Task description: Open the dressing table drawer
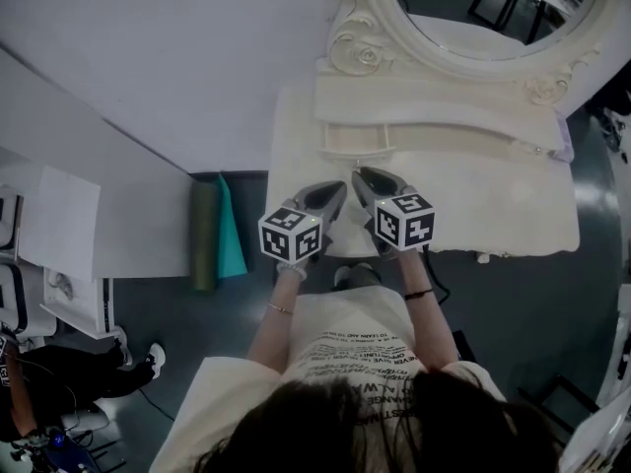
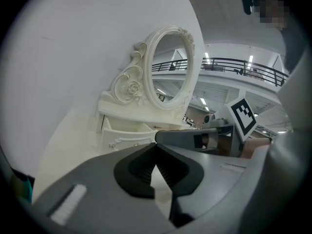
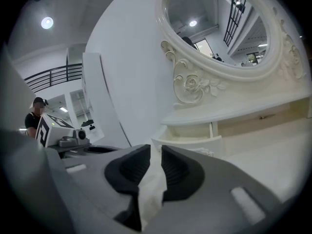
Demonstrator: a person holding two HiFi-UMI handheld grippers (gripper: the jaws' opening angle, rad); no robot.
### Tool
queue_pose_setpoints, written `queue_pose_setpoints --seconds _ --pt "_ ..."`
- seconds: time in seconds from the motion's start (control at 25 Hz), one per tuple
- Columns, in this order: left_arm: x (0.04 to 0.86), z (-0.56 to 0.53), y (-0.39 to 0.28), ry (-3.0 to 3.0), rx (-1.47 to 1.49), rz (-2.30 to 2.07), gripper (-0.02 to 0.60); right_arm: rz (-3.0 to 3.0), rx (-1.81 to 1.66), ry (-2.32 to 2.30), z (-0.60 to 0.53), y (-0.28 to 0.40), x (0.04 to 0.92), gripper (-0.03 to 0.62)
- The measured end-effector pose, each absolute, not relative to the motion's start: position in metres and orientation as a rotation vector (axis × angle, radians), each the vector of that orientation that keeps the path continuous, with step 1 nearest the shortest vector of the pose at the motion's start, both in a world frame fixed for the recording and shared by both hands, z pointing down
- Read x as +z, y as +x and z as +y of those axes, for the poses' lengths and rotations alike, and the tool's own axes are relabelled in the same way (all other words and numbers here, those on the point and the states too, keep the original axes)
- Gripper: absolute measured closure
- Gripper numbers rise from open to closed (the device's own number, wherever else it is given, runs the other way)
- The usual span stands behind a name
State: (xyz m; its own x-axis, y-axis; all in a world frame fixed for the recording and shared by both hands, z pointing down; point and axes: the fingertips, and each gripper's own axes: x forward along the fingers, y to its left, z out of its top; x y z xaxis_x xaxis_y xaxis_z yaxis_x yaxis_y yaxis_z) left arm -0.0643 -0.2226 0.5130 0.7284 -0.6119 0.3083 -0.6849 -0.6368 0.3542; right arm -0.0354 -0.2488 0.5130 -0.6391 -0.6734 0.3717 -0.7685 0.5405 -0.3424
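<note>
The small cream drawer (image 2: 125,141) with a scrolled handle on its front stands pulled out of the low shelf unit under the mirror, at the back of the desk, with its hollow inside showing. Nearest the person, two hands hold the grey grippers side by side over the front edge of the cream-white desk (image 1: 493,215), each carrying a white cube with black square markers. The left gripper (image 1: 338,189) has its black ribbed jaws brought together so that the tips touch, with nothing held between them. The right gripper (image 3: 156,151) has its jaws slightly apart with a narrow gap between the tips. That gap is empty and only the pale desk top shows through it. Both grippers point at the drawer, near its front but apart from it. Behind the drawer rises the oval mirror (image 1: 513,8) in a carved cream frame with rose and scroll ornaments, set against a plain white wall. On the dark floor to the left of the desk lies a green rolled mat (image 1: 204,235) with a teal sheet (image 1: 233,242) just beside it.
</note>
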Motion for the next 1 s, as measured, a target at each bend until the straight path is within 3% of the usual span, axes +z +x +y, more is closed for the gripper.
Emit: queue_pose_setpoints --seconds 0.36,1.0 --pt "0.494 -0.218 -0.061 2.538 0.184 -0.988 0.588 -2.668 0.677 1.180 -0.237 -0.037 0.491 0.591" --pt "0.483 -0.221 -0.060 2.606 0.118 -1.003 0.588 -2.789 0.596 1.107 -0.236 -0.043 0.470 0.592"
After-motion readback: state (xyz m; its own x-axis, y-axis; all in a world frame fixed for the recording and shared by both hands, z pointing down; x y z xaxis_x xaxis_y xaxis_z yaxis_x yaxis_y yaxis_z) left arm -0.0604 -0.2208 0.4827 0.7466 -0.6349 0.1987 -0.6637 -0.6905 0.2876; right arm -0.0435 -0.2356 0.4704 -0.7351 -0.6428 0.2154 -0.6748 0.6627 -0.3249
